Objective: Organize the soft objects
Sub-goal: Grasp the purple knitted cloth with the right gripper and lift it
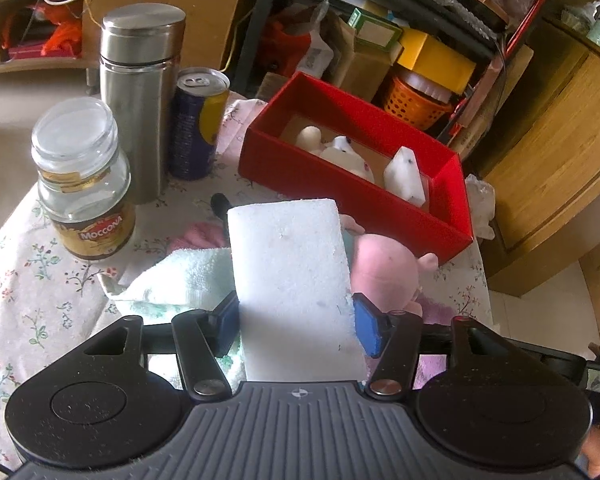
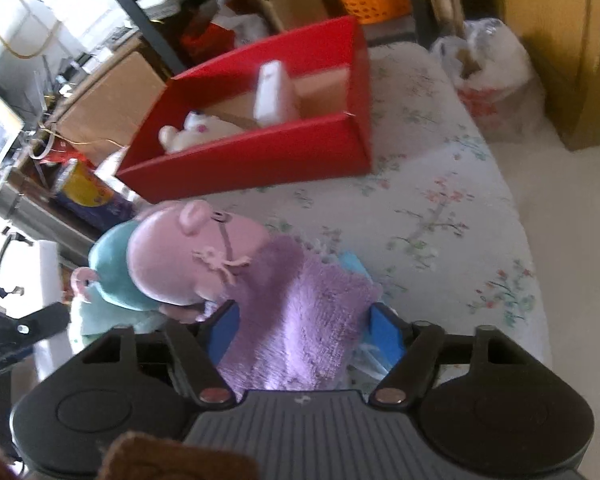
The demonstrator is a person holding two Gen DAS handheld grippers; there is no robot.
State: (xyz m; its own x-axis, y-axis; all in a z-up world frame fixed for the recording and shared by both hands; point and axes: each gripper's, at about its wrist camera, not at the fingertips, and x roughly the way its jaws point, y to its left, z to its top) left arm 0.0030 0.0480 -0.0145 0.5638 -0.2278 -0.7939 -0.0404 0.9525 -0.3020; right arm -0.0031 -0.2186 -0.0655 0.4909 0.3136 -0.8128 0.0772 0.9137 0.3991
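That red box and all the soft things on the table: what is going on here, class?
A person is sorting soft items into the red box, which already holds a small white plush toy and a white foam piece. The left claw grips a white sponge block. The right claw straddles a purple fluffy cloth beside a pink pig plush; its grip is unclear.

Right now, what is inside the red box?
In the red box: a small white plush toy and a white foam block standing at one end. Its near wall hides part of the floor, so more may lie there.
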